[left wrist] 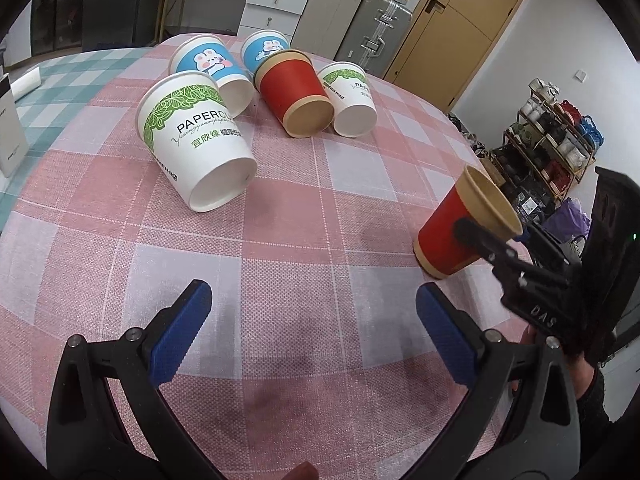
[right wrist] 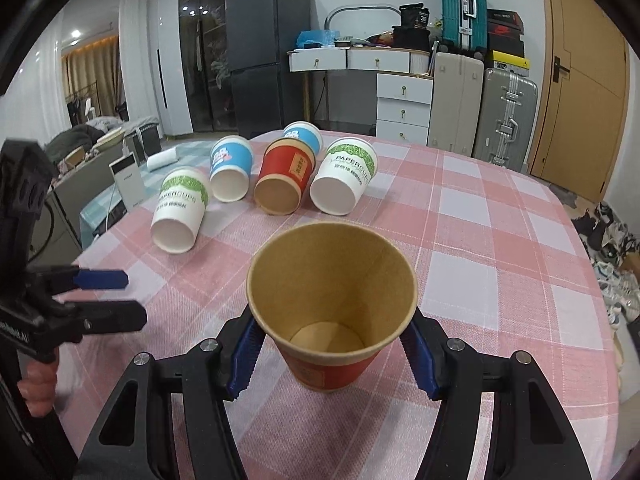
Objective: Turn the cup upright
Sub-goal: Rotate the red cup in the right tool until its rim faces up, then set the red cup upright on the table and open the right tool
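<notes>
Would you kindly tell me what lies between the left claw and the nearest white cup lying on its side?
Nothing: in the left wrist view only bare checked tablecloth lies between the left claw and the white cup.

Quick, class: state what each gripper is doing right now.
Left gripper: open, holding nothing.
Right gripper: shut on the red paper cup with brown rim, mouth up.
</notes>
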`<state>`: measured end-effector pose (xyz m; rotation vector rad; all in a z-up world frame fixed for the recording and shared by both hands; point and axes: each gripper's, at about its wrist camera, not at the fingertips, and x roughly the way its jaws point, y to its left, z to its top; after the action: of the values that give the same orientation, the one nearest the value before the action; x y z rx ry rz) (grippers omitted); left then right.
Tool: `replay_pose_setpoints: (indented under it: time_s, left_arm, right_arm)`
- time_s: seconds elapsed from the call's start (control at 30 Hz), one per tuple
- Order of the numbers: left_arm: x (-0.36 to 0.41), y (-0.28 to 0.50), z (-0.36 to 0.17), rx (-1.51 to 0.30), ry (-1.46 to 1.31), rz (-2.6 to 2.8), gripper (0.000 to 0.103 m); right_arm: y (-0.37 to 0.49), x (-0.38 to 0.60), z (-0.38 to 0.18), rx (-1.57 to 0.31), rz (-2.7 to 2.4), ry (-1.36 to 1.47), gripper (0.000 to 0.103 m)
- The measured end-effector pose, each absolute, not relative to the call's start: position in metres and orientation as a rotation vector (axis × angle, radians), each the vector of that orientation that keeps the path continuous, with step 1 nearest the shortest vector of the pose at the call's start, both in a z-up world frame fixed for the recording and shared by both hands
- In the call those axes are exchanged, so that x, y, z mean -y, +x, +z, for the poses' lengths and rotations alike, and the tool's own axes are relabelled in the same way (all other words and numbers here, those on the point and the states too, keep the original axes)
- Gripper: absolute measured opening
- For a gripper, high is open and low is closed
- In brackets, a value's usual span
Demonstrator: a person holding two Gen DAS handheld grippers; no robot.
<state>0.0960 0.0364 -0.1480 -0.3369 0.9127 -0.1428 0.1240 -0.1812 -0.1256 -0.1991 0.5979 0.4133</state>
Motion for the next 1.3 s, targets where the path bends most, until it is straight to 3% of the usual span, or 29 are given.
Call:
replay_pose_setpoints:
  time_s: [0.1, 0.23, 0.37, 0.5, 0.8, 1.3]
  left_arm:
    - [-0.035, 0.094, -0.143, -0.905, -0.331, -0.141, 0.102]
    - [-0.032, 0.089, -0.131, -0.883, -0.303, -0.135, 0.102]
    - [-0.027, 0.086, -0.114, -0.852, -0.284, -0.125, 0.102]
    - [-0.011, 0.087, -0.095, -0.820, -0.251, -0.115, 0.102]
    - [0.035, 0.070, -0.053, -0.721, -0.147, -0.108, 0.102]
    - [0.058, -0.009, -0.009, -0.641, -0.122, -0.111, 0.102]
  right_arm:
    - [0.121, 0.178, -0.131, -0.633, 0.443, -0.211, 0.068]
    - [0.112, 0.181, -0.131, -0.651, 0.462, -0.209, 0.086]
    - [0.095, 0.194, -0.118, -0.608, 0.460, -0.179, 0.088]
    - [0.081, 0.221, -0.092, -0.571, 0.446, -0.064, 0.103]
    - [0.046, 0.264, -0.047, -0.538, 0.438, 0.137, 0.103]
    - [-0.043, 0.257, -0.016, -0.423, 0.431, 0.082, 0.103]
